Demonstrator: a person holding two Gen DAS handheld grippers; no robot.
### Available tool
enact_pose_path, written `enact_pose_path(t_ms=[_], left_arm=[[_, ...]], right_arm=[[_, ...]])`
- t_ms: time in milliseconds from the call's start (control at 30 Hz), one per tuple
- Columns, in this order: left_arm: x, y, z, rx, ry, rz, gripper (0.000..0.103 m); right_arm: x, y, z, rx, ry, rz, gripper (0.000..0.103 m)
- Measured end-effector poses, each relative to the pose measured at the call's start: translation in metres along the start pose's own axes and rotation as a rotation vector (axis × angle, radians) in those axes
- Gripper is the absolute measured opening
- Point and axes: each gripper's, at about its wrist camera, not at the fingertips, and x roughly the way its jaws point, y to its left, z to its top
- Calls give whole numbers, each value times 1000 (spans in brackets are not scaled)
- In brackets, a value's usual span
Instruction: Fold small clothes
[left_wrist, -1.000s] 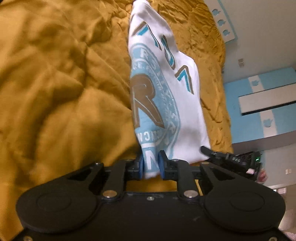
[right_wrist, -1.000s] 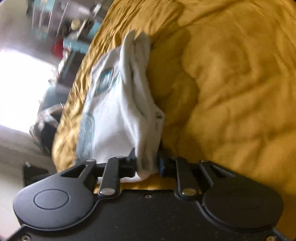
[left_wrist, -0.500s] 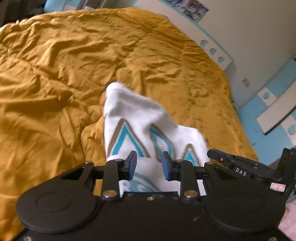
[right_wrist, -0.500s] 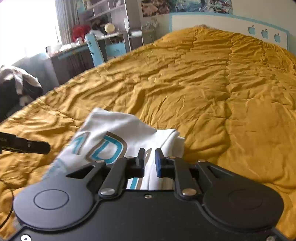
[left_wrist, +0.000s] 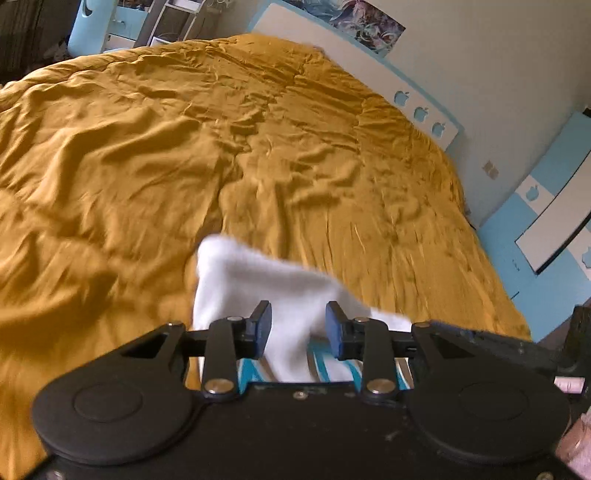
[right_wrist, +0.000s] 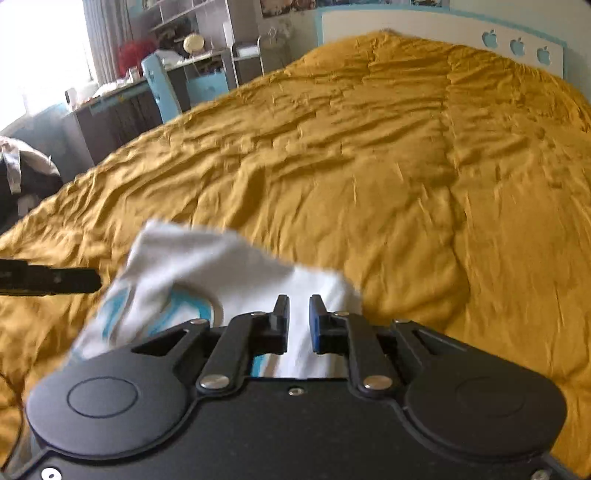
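The white T-shirt (left_wrist: 258, 277) lies on the mustard bedspread (left_wrist: 147, 166), near the foot end, well away from the headboard (right_wrist: 424, 22). The left claw (left_wrist: 298, 330) hangs just over the shirt with its fingers spread wide, a fold of white cloth showing in the gap but gripped by neither pad. The right claw (right_wrist: 298, 325) sits over the shirt's right edge, its fingers parted by a narrower gap, nothing pinched between them. In the right wrist view the shirt (right_wrist: 207, 280) shows a blue print at its left side, with the other claw's dark tip just beside it.
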Motion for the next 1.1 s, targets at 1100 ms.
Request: enact_pose_path(t_ms=[1100], left_arm=[[-82, -31, -64, -60, 3, 75, 37]], right_arm=[[-67, -3, -33, 136, 42, 39, 11]])
